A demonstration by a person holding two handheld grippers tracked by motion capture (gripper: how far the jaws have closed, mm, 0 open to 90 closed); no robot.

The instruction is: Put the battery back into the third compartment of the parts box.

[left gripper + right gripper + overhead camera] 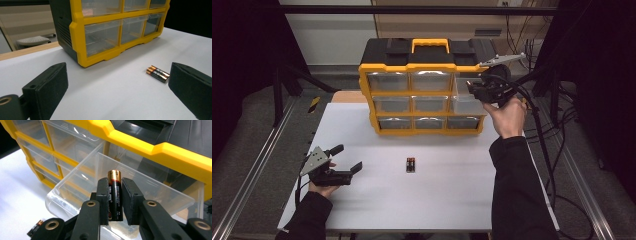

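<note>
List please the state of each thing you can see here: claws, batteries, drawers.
Right claw: shut on one battery, held over the open drawer.
Left claw: open, holding nothing.
Pulled-out clear drawer: open.
Two batteries: lying side by side on the table.
Organizer: upright; other drawers closed.

Battery (pixel 114 195) lower end hidden between fingers (pixel 103 200).
</note>
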